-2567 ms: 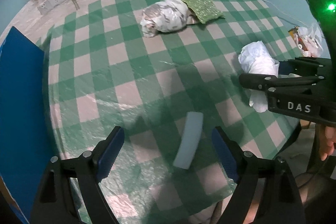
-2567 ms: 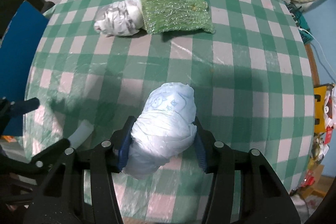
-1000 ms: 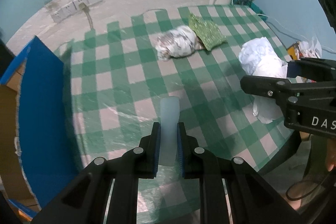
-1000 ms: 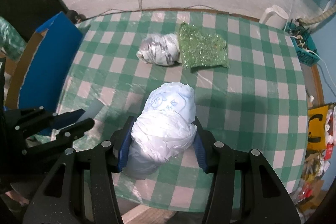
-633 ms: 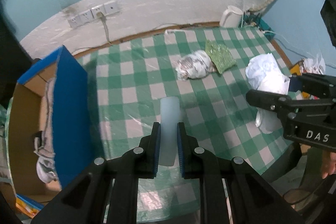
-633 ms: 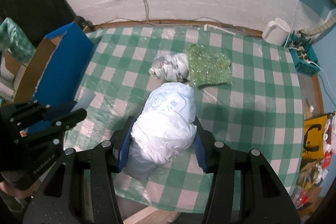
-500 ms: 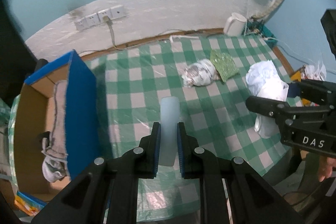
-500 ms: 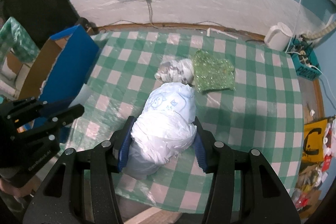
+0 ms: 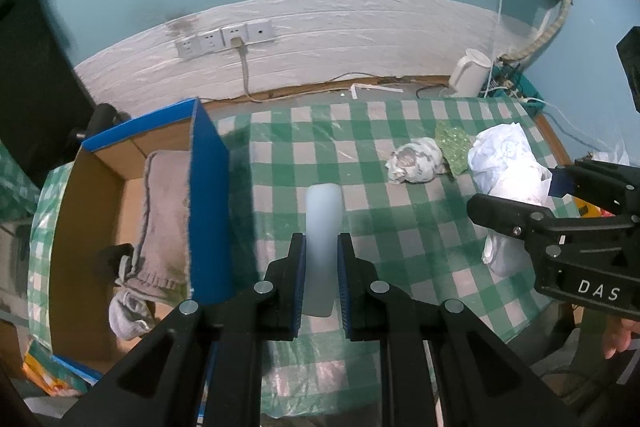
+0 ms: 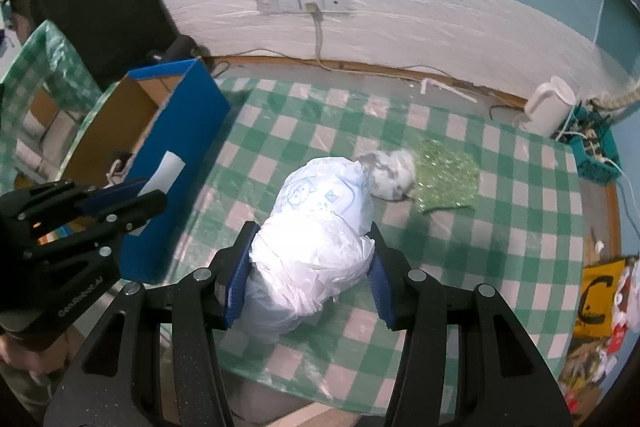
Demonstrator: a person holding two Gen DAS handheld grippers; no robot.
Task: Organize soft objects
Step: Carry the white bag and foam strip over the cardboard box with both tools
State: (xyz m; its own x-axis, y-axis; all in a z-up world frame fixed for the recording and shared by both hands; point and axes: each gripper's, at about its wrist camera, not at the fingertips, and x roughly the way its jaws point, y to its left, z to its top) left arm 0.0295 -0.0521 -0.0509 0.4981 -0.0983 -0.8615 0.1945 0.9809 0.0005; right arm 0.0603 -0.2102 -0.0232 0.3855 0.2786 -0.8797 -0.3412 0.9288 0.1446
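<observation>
Left of my left gripper [image 9: 322,269] sits the open box [image 9: 208,195], so its jaws stay clamped on the pale foam strip [image 9: 322,227] above the tabletop [image 9: 400,227]. My right gripper [image 10: 306,281] squeezes the white bundle [image 10: 316,235], carried clear; beyond those jaws lie a grey bundle [image 10: 390,175] and green cloth [image 10: 446,179].

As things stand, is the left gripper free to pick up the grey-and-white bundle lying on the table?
Probably not. The left gripper is already shut on a pale foam strip, so it has no free jaws for the grey-and-white bundle, though the checked tablecloth between them lies unobstructed.
</observation>
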